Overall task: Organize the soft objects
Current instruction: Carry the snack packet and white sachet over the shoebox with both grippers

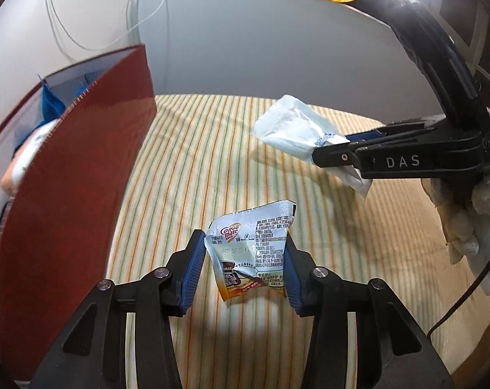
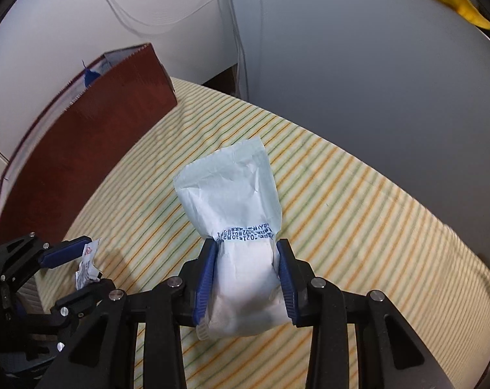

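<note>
L tongs (image 1: 245, 259) grip sachet (image 1: 251, 246) (R: pouch (image 2: 235, 214)).

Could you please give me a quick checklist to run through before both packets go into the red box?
1. Left gripper shut on the Coffee mate sachet: ok.
2. Right gripper shut on the pale blue packet: ok.
3. Both packets lifted off the striped cloth: cannot tell.
4. Red box open at the top: ok.
5. Room left inside the box: cannot tell; blue and white items already show there.
6. Grippers apart from each other: ok.
</note>
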`<state>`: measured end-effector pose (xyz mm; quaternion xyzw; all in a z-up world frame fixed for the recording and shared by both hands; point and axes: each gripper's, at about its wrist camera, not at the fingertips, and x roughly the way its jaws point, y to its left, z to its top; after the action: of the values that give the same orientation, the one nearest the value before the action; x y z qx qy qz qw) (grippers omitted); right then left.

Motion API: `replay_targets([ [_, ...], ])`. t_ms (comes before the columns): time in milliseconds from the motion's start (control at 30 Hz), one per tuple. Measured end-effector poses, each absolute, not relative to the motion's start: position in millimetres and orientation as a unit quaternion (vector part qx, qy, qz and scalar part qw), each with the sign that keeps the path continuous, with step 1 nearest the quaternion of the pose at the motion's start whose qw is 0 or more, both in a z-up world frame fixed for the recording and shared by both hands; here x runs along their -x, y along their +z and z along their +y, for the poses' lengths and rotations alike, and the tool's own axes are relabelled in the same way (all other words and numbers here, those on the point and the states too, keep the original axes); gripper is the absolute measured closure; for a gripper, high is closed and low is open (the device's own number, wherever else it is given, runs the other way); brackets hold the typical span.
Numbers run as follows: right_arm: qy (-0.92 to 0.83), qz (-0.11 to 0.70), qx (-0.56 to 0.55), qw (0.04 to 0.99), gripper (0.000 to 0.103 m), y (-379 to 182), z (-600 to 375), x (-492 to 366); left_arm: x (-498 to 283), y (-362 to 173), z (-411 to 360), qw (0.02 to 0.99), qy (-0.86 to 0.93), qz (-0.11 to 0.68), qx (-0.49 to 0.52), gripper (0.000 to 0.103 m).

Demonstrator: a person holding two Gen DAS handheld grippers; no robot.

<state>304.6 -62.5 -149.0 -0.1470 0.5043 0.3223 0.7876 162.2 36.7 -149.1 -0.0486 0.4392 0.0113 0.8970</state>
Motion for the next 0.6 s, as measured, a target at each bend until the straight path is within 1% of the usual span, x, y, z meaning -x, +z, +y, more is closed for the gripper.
replay_targets([
  [300,0.330,0.483,0.111,0.803,0.069,-112.6,-86.2,-263.5,-135.4,-116.9,35.4,0.911,-0.007,0.410,0.043,0.060],
  [600,0.355,0.455,0.107,0.810,0.069,-73.7,-71.7,-230.5,-94.1,-77.1,59.5,0.928,-0.007,0.371,0.040,0.060],
])
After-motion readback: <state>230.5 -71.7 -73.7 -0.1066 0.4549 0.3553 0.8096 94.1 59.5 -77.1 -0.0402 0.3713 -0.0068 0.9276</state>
